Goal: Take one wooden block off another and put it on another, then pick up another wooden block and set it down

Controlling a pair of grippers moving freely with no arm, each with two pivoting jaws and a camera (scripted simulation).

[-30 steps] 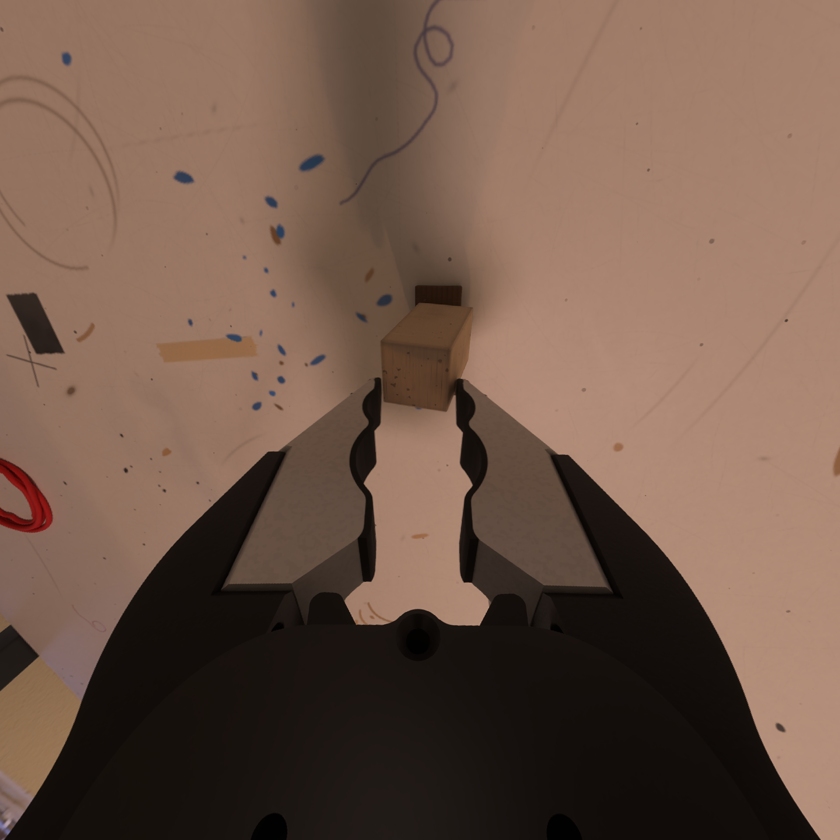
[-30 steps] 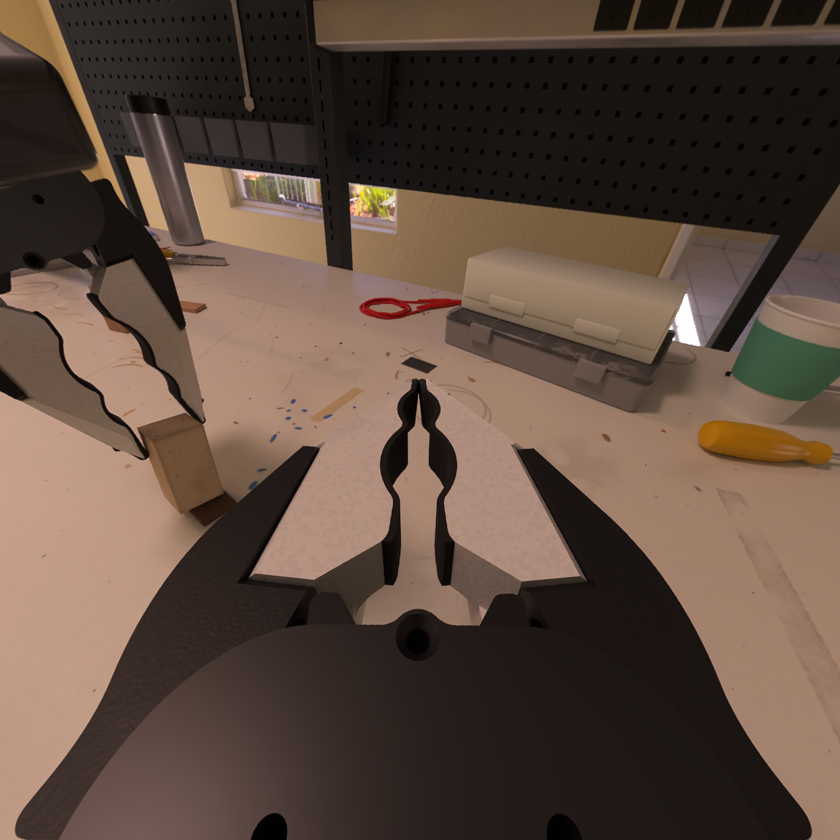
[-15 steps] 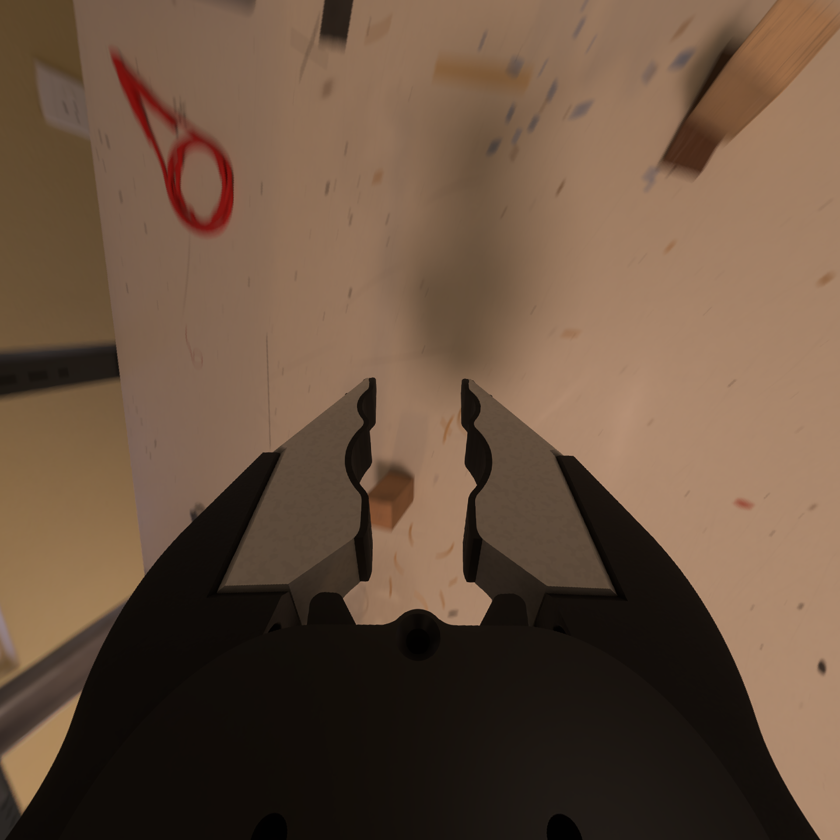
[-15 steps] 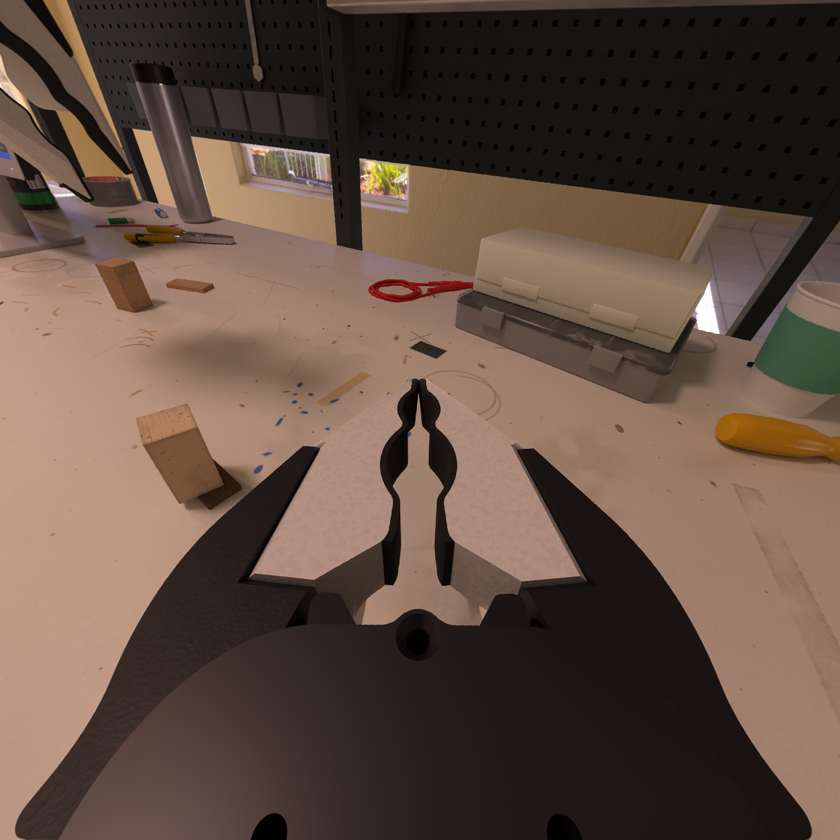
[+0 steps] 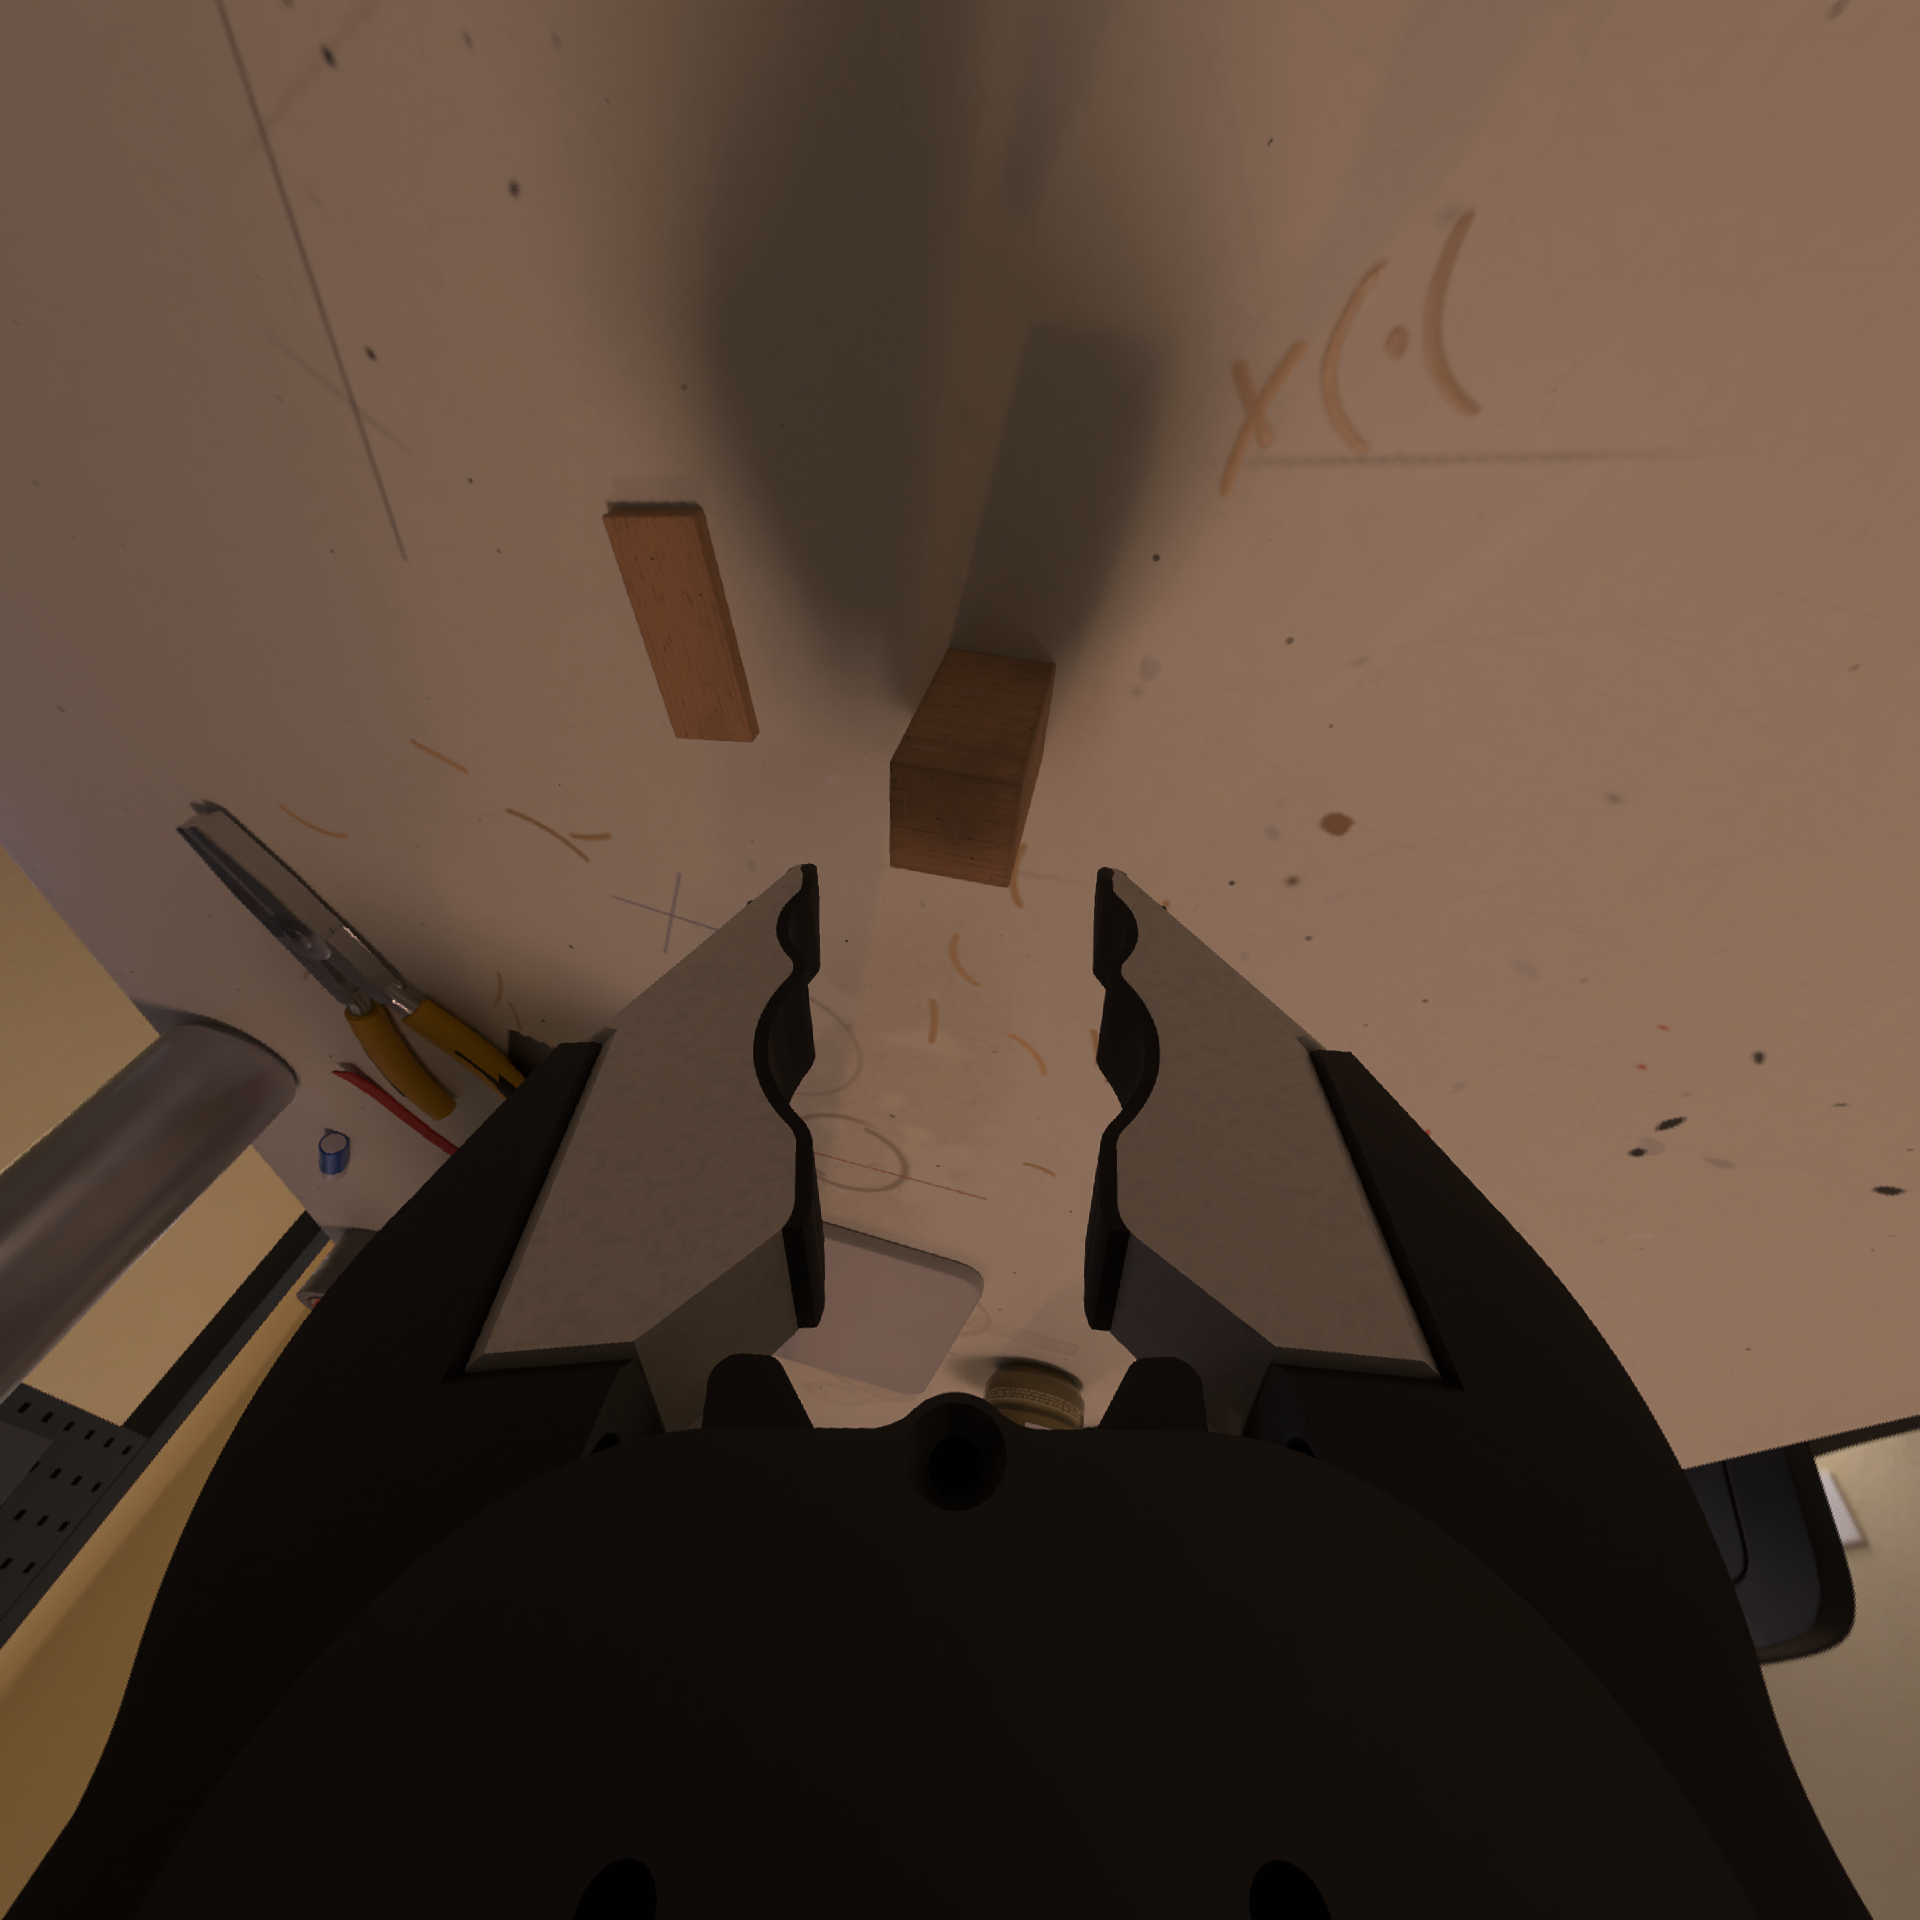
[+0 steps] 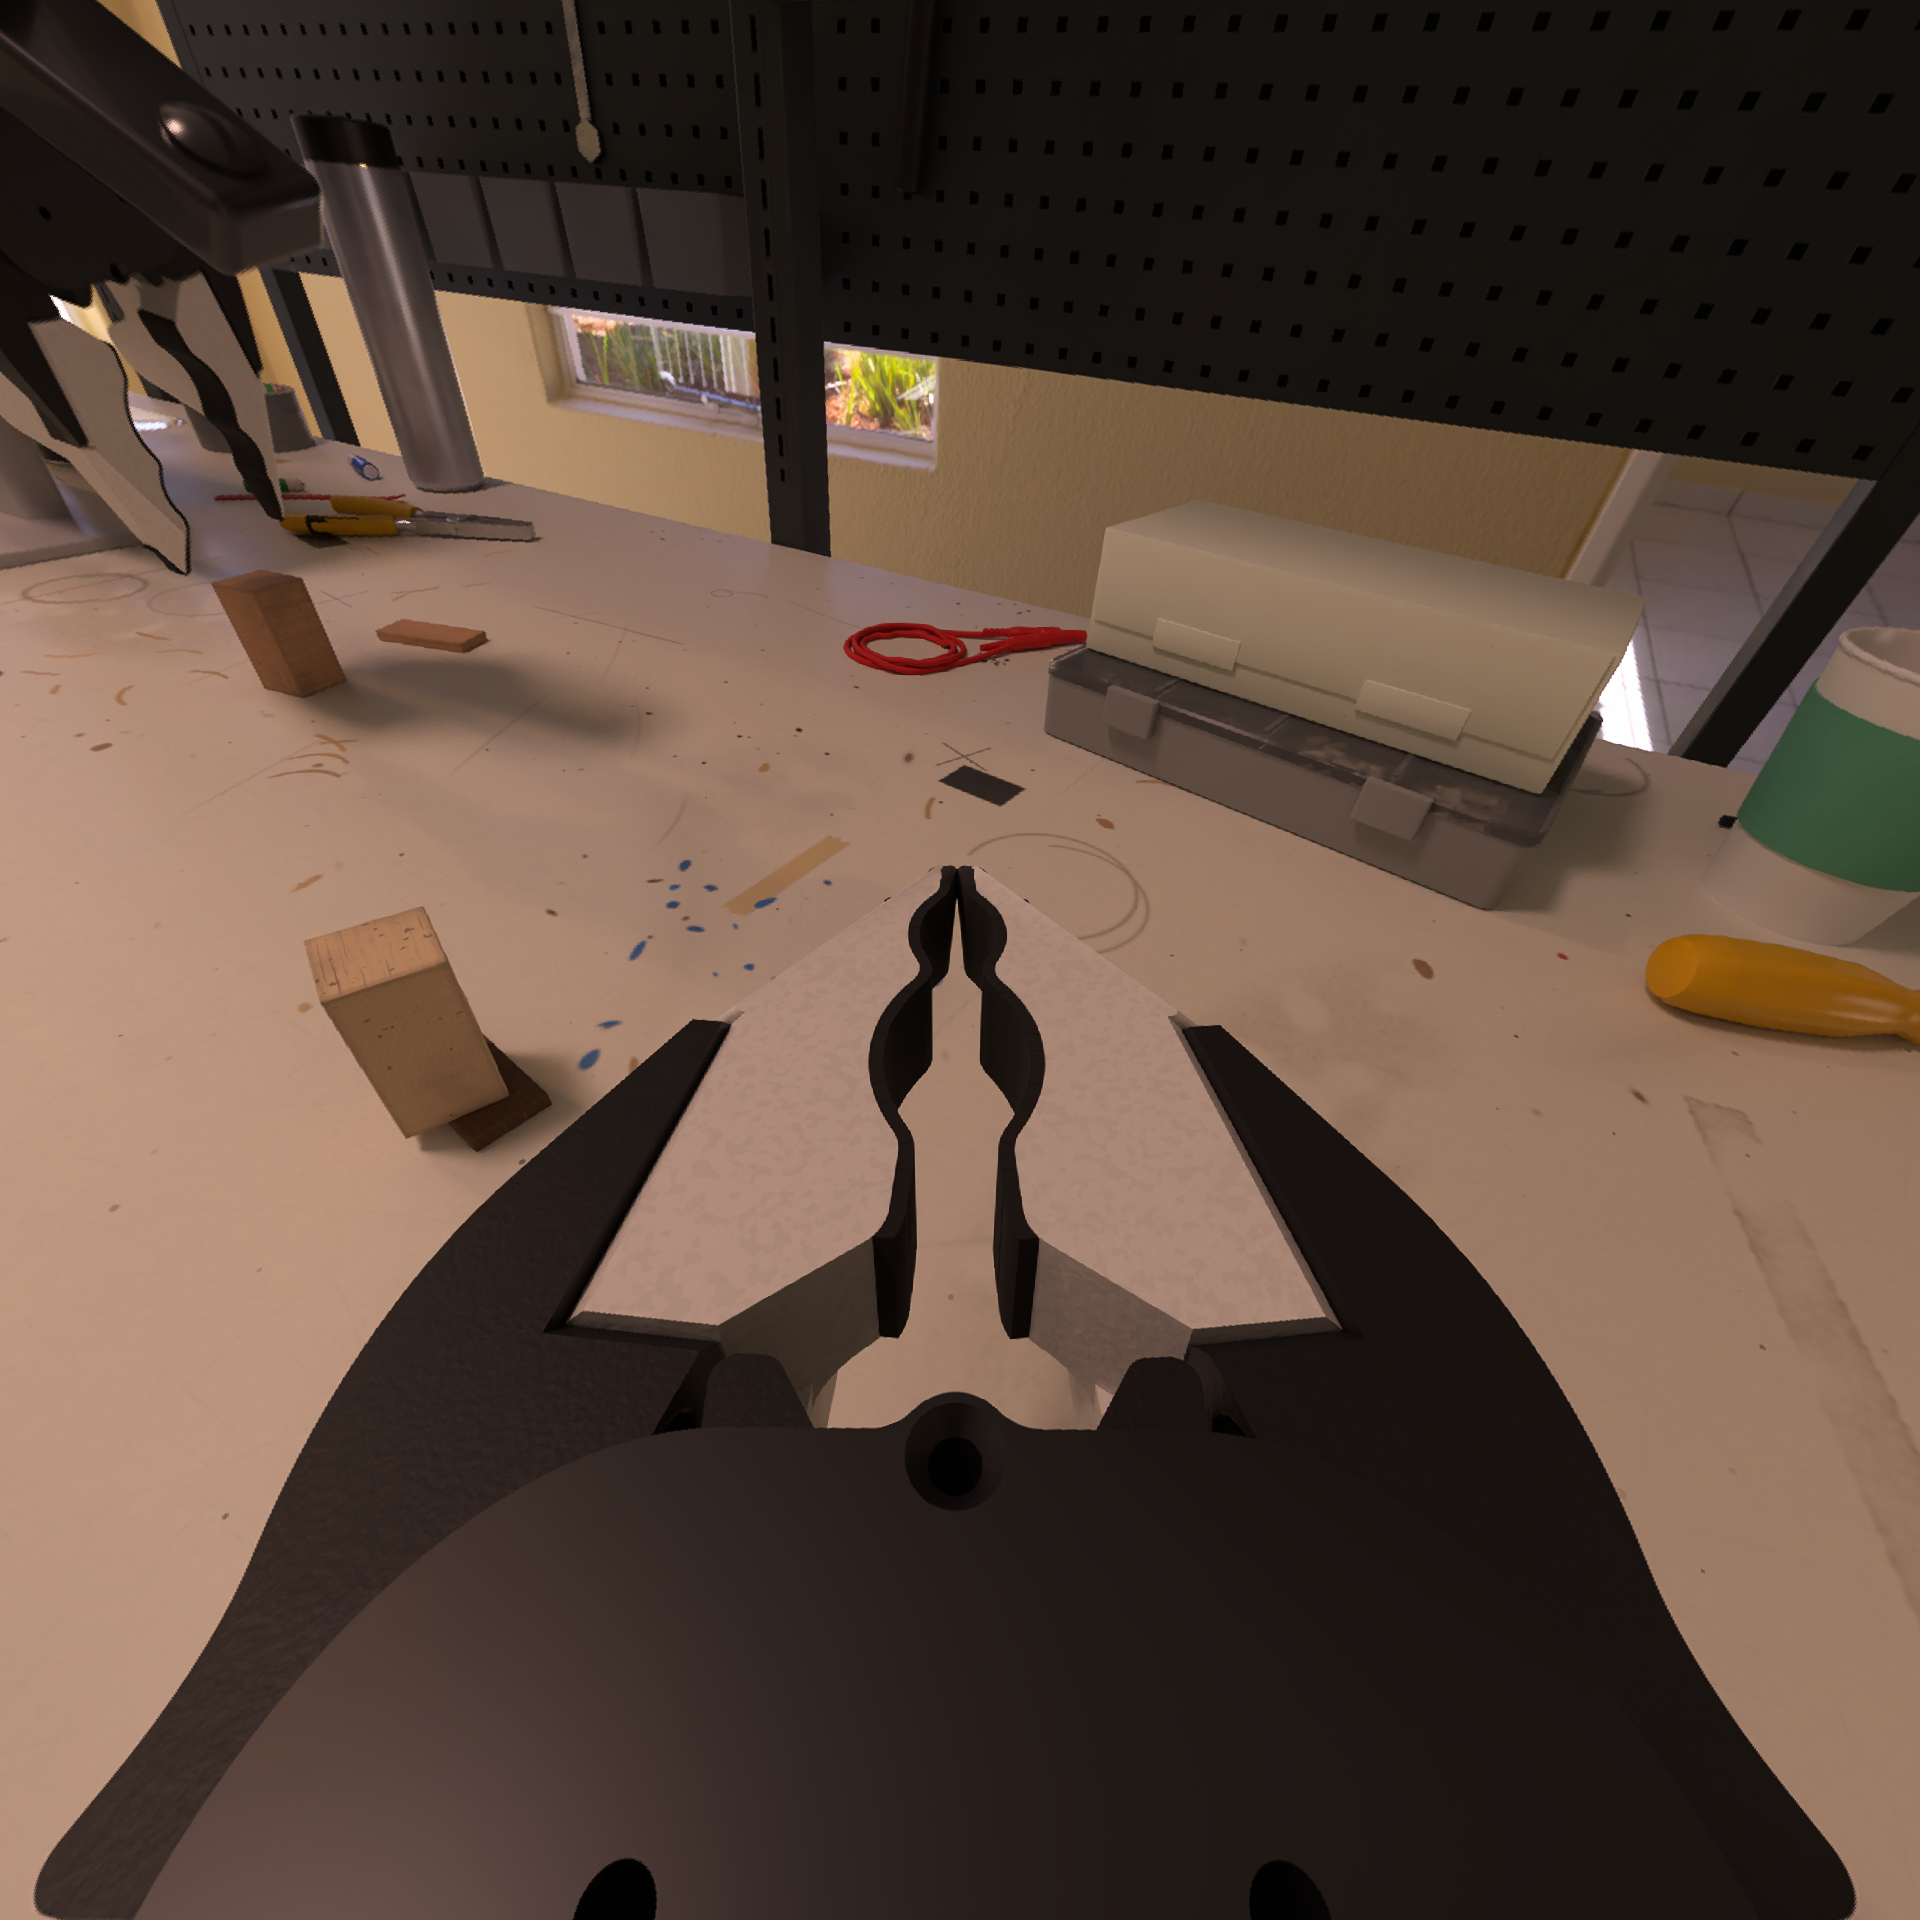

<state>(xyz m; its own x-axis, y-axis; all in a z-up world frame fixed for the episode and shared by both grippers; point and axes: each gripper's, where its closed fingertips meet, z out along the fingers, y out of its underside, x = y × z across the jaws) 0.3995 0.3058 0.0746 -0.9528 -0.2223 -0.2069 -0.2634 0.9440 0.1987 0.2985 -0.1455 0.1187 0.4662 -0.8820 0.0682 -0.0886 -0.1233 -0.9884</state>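
Note:
My left gripper is open and empty, hovering above an upright brown wooden block that stands just beyond its fingertips. A flat light wooden plank lies to the left of that block. In the right wrist view the same brown block and plank sit at the far left, under the left gripper. A pale upright block stands on a thin dark wooden piece to the left of my right gripper, which is shut and empty above the table.
Yellow-handled pliers and a metal cylinder lie left of the left gripper. A red cable, a grey and cream case, a green-banded cup and a yellow handle sit to the right. A pegboard closes the back.
My left gripper has moved away from the pale block to above the brown block by the plank, and its jaws have opened wider. My right gripper has hardly moved.

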